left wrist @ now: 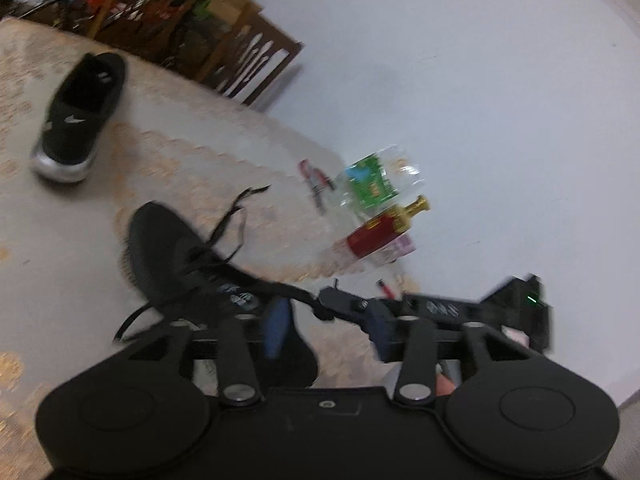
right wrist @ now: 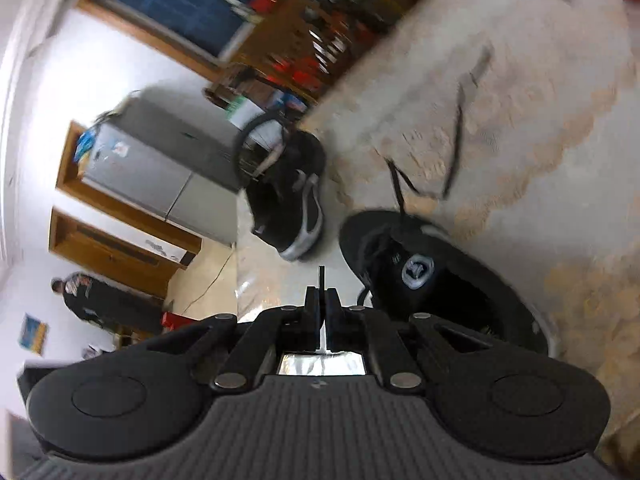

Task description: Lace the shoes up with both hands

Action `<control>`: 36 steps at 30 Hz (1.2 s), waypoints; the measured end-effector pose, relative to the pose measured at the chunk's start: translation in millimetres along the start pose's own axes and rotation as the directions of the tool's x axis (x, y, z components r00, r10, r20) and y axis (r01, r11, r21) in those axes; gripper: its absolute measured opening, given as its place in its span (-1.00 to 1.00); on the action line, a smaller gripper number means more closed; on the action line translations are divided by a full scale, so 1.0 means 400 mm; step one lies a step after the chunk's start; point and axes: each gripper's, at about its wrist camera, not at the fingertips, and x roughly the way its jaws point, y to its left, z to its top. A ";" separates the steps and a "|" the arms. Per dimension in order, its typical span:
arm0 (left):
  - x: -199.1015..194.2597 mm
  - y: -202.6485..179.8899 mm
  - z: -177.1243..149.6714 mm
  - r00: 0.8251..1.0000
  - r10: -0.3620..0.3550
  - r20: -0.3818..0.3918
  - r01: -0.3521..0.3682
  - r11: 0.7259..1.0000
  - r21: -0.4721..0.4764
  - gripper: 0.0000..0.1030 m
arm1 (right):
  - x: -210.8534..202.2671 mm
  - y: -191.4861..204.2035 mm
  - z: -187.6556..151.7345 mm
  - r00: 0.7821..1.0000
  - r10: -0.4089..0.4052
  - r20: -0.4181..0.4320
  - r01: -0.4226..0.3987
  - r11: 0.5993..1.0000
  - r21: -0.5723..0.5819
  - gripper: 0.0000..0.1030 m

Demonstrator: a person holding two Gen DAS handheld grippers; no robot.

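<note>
A black shoe (left wrist: 168, 252) with loose black laces (left wrist: 230, 220) lies on the patterned tablecloth just ahead of my left gripper (left wrist: 326, 320), whose blue-padded fingers (left wrist: 278, 328) stand apart, open. The right gripper body reaches in from the right of that view. In the right wrist view the same shoe (right wrist: 432, 276) sits right of my right gripper (right wrist: 322, 300), whose jaws are pressed together on a thin black lace end (right wrist: 321, 276) sticking up between them. A second black shoe with a silver sole (left wrist: 76, 120) (right wrist: 292, 208) lies farther away.
Plastic bottles (left wrist: 372, 184), a red box with a gold-capped bottle (left wrist: 384, 232) and a small red item (left wrist: 316, 178) lie near the table's far edge. A wooden chair (left wrist: 256, 64) stands beyond. A fridge (right wrist: 160, 168), doors and a person (right wrist: 88, 300) show in the room.
</note>
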 end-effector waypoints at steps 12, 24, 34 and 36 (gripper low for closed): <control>0.201 0.074 0.248 0.939 0.296 -0.175 -0.236 0.924 0.299 0.23 | 0.207 -0.045 0.014 0.967 -0.253 -0.016 0.253 0.960 0.122 -0.93; 0.501 0.167 0.322 0.907 0.201 -0.369 0.000 0.878 0.478 0.23 | 0.246 0.007 -0.056 0.897 -0.411 0.161 0.410 0.911 0.040 -0.96; 0.467 0.240 0.314 0.882 0.202 -0.426 -0.003 0.906 0.423 0.23 | 0.281 0.050 -0.079 0.812 -0.496 0.306 0.517 0.856 0.017 -0.96; 0.461 0.245 0.314 0.883 0.200 -0.425 -0.005 0.909 0.417 0.23 | 0.288 0.056 -0.082 0.797 -0.507 0.328 0.539 0.842 -0.007 -0.96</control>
